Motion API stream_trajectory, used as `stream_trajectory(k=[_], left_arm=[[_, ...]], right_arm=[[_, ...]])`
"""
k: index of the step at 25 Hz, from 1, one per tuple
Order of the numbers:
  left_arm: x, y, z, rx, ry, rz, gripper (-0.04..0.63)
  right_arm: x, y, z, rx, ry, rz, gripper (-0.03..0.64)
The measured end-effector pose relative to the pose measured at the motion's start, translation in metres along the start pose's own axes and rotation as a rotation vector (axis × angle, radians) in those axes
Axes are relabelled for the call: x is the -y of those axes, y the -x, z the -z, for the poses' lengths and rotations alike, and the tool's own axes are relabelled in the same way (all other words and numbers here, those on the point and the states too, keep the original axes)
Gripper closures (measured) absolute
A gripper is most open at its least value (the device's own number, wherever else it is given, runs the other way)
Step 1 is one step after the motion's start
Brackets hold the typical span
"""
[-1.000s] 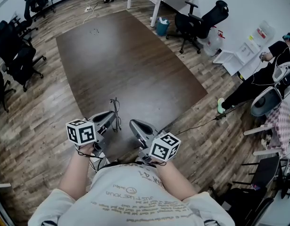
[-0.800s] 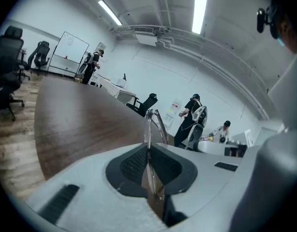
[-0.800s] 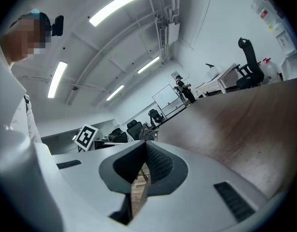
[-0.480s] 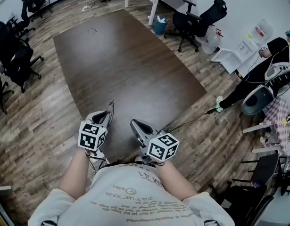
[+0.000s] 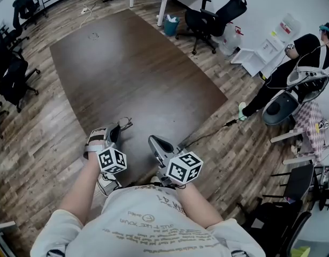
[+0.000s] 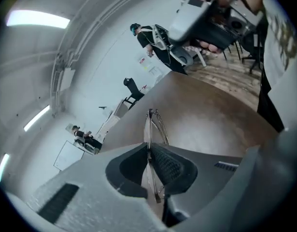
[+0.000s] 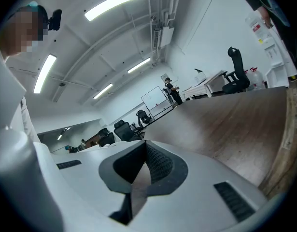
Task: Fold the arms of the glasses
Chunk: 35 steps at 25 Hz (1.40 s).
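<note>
- Across the middle of the head view lies the dark brown table [image 5: 143,63], long and with rounded corners. The person stands at its near edge, with both grippers held over that edge.
- Right gripper [image 7: 142,151]: its jaws are clenched pad to pad with nothing between them. It sits low at the near edge, beside the left gripper but apart from it, and takes no part in the work at this moment.
- Left gripper [image 6: 149,151]: its jaws are clamped on the thin metal frame of the glasses, with only the frame's thickness between the pads. The gripper points forward and somewhat down towards the table top.
- Glasses [image 6: 150,124]: the task's thing is in the left gripper, not lying free on the table. Part of the frame runs down between the pads, and the rest juts out past the jaw tips over the table's near end. Whether the far end touches the surface cannot be told.
- Progress, as a judgement: the glasses show edge-on as a narrow, flat bundle of wire, with no arm standing out to either side. That fits arms already folded in, though the hinges are too small to confirm it.
- Remaining, if so: set the glasses down on the table and release them. If an arm proves open, the idle right gripper is free to close it.
</note>
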<state>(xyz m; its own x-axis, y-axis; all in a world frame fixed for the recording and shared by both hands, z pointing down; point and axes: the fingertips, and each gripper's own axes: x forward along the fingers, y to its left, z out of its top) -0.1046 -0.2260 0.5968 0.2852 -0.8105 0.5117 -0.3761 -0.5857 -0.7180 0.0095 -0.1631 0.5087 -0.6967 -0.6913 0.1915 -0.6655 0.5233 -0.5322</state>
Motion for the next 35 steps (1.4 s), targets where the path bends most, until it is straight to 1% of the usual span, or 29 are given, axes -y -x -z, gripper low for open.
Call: stream_trajectory(k=[2, 6, 9, 15, 20, 28, 32, 35], left_arm=[[0.003, -0.008, -0.002, 0.023, -0.068, -0.007, 0.561], [0.003, -0.022, -0.005, 0.053, -0.176, -0.038, 0.560], [0.008, -0.035, -0.007, 0.076, -0.259, -0.041, 0.560], [0.023, -0.061, -0.007, 0.086, -0.357, -0.004, 0.560], [0.040, -0.076, -0.010, 0.092, -0.398, 0.048, 0.559], [0.073, -0.093, -0.011, 0.067, -0.451, 0.161, 0.560], [0.083, -0.099, -0.005, 0.027, -0.473, 0.210, 0.559], [0.092, -0.100, 0.000, -0.004, -0.459, 0.265, 0.560]], right_arm=[[0.003, 0.001, 0.000, 0.006, -0.003, 0.017, 0.602], [0.008, 0.005, -0.002, 0.018, -0.007, 0.051, 0.603], [0.014, 0.009, -0.003, 0.029, -0.016, 0.081, 0.602], [0.029, 0.022, -0.005, 0.057, -0.042, 0.141, 0.601], [0.037, 0.033, -0.004, 0.074, -0.058, 0.186, 0.601], [0.046, 0.051, -0.007, 0.116, -0.075, 0.240, 0.601], [0.047, 0.058, -0.006, 0.127, -0.086, 0.256, 0.601], [0.048, 0.064, -0.005, 0.127, -0.089, 0.266, 0.601]])
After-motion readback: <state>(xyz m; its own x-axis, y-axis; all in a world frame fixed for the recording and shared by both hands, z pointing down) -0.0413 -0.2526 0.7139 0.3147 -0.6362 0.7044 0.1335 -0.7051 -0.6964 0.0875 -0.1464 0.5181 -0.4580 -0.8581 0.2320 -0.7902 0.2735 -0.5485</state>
